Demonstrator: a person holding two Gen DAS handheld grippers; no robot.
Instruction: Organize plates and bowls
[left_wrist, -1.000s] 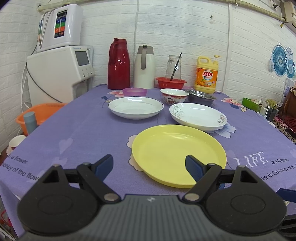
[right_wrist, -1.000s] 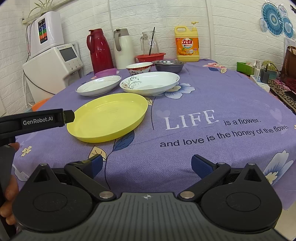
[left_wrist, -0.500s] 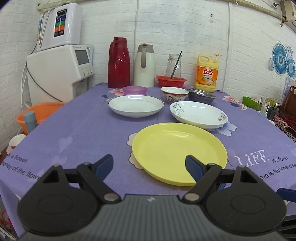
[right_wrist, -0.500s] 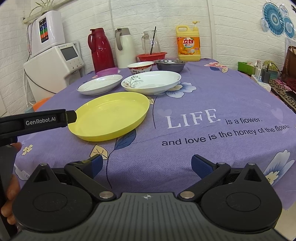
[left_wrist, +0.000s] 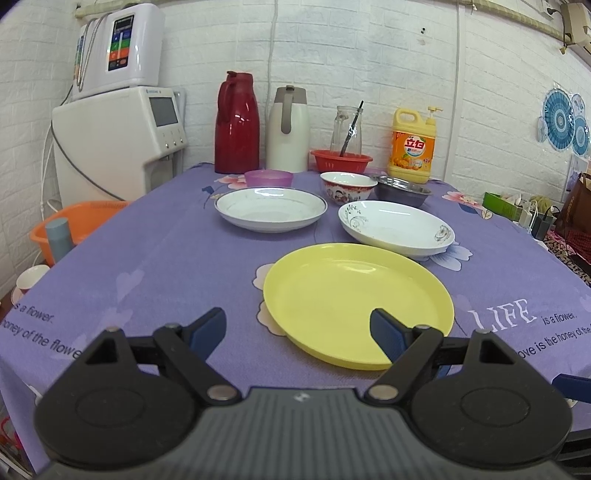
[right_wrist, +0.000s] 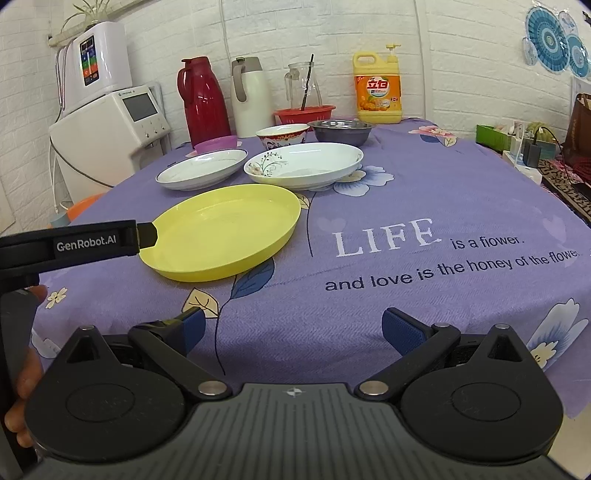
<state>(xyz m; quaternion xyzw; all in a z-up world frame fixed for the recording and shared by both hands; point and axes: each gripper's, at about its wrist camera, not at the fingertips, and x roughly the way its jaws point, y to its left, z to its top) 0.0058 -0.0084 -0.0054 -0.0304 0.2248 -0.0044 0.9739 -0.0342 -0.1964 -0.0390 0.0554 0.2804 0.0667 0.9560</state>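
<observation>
White brick walls back a purple flowered surface (left_wrist: 166, 258) filling mid-frame. At upper left of the left wrist view stands a white water dispenser (left_wrist: 118, 140). A yellow plate (left_wrist: 354, 299) sits centre, with a floral white plate (left_wrist: 397, 227) just above-right of it and a blue-rimmed white plate (left_wrist: 271, 208) above-left. Behind these lie a steel bowl (left_wrist: 402, 190), a patterned bowl (left_wrist: 347, 186) and a small purple bowl (left_wrist: 268, 178). The left gripper (left_wrist: 297, 328) has jaws spread wide, its right finger over the yellow plate's near rim; the right gripper (right_wrist: 293, 330) jaws gape over bare cloth.
</observation>
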